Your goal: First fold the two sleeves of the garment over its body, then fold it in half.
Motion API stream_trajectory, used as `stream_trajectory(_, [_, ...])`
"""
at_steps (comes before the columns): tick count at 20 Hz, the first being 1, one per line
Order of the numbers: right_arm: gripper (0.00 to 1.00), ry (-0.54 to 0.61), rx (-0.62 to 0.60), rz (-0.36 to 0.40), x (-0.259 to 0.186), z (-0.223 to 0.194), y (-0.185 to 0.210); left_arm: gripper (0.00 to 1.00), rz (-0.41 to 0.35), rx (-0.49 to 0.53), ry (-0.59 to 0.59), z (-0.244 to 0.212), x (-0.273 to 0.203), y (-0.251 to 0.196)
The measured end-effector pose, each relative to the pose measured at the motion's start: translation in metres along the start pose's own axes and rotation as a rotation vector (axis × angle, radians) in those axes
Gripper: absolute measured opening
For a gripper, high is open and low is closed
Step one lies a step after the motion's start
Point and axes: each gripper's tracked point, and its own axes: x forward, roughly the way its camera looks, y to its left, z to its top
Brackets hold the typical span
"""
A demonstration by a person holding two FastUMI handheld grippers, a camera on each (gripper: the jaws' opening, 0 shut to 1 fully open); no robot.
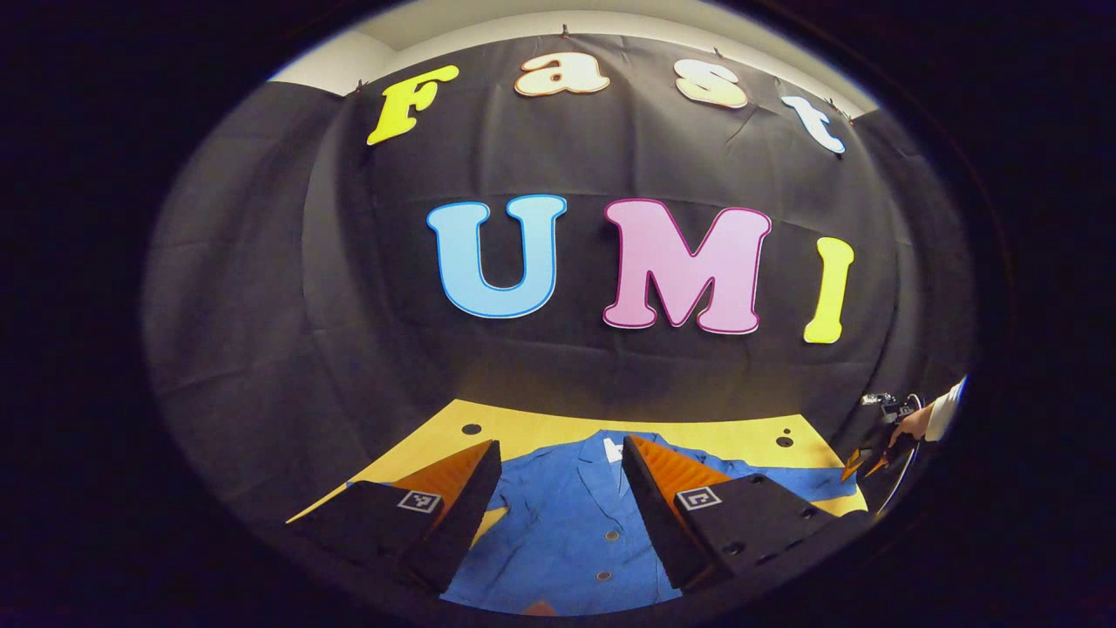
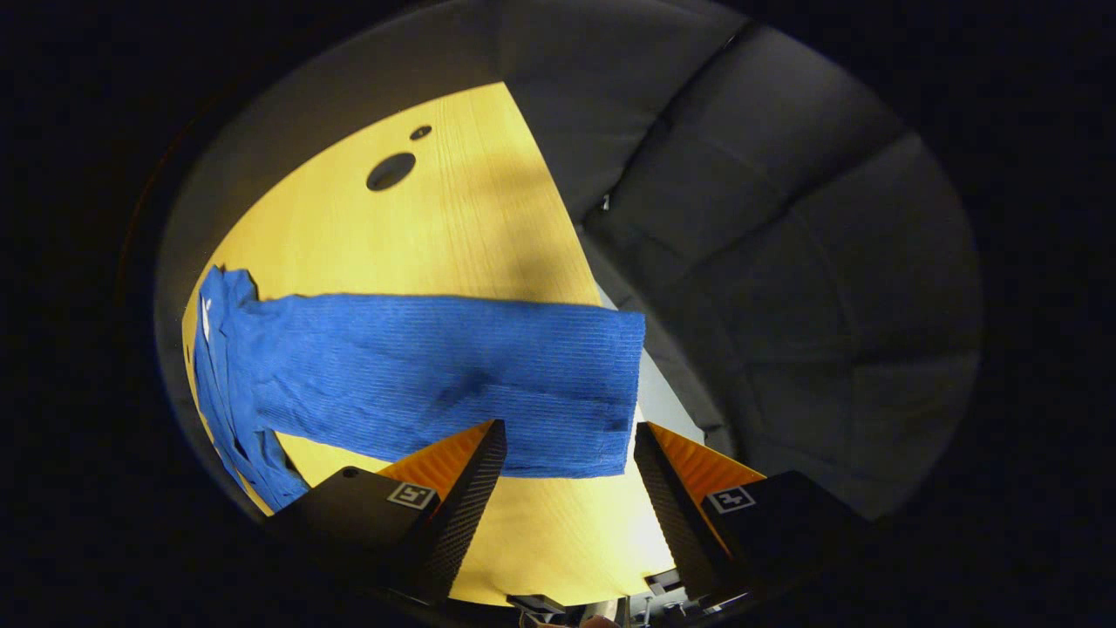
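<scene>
I see the blue garment (image 1: 567, 523) flat on the yellow surface (image 2: 453, 227), one sleeve (image 2: 436, 375) stretched out; my left tool (image 1: 562, 453) and right tool (image 2: 567, 436) are both spread, pinching nothing.

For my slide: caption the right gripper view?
Open right tool poised over a blue sleeve spread flat on the table.

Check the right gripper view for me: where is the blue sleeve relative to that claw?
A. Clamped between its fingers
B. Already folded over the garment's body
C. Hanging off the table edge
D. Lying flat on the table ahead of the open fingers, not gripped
D: the blue sleeve lies stretched out on the yellow table, and the right claw stands open, its fingers apart over the cuff end.
</scene>
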Motion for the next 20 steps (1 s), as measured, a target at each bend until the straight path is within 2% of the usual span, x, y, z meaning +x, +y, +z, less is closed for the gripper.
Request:
stream_trajectory(3, [0.95,0.052,-0.014,0.012,0.019,-0.011,-0.007,0.8,-0.003,0.015,0.015,-0.001,0.009,-0.016])
stream_trajectory(4, [0.94,0.045,0.018,0.047,0.02,-0.009,-0.003,0.8,-0.008,0.024,0.021,-0.003,0.012,-0.02])
stream_trajectory(5, [0.84,0.052,0.054,0.062,0.022,-0.011,-0.001,0.8,-0.01,0.032,0.025,-0.003,0.014,-0.022])
stream_trajectory(6, [0.9,0.038,0.073,0.067,0.023,-0.009,-0.003,0.8,-0.014,0.035,0.026,-0.003,0.015,-0.024])
stream_trajectory(7, [0.91,0.026,0.068,0.069,0.027,-0.01,-0.004,0.8,-0.022,0.034,0.026,-0.002,0.015,-0.028])
stream_trajectory(9, [0.86,0.003,0.041,0.088,0.022,-0.01,-0.001,0.8,-0.038,0.032,0.022,-0.001,0.015,-0.031])
stream_trajectory(10, [0.59,-0.017,0.077,0.083,0.023,-0.008,0.002,0.8,-0.041,0.033,0.015,0.0,0.013,-0.03])
stream_trajectory(12, [0.06,-0.01,0.073,0.068,0.022,-0.011,0.003,0.8,-0.048,0.043,-0.001,0.005,0.007,-0.024])
stream_trajectory(14, [0.05,-0.022,0.068,0.042,0.013,-0.012,0.007,0.8,-0.056,0.06,-0.016,0.006,-0.001,-0.012])
stream_trajectory(16, [0.05,-0.089,0.069,0.043,-0.005,-0.006,0.018,0.8,-0.06,0.068,-0.016,0.001,-0.007,0.008])
stream_trajectory(20, [0.05,-0.191,0.02,0.066,-0.075,-0.002,0.06,0.81,-0.056,0.04,0.014,-0.015,-0.02,0.06])
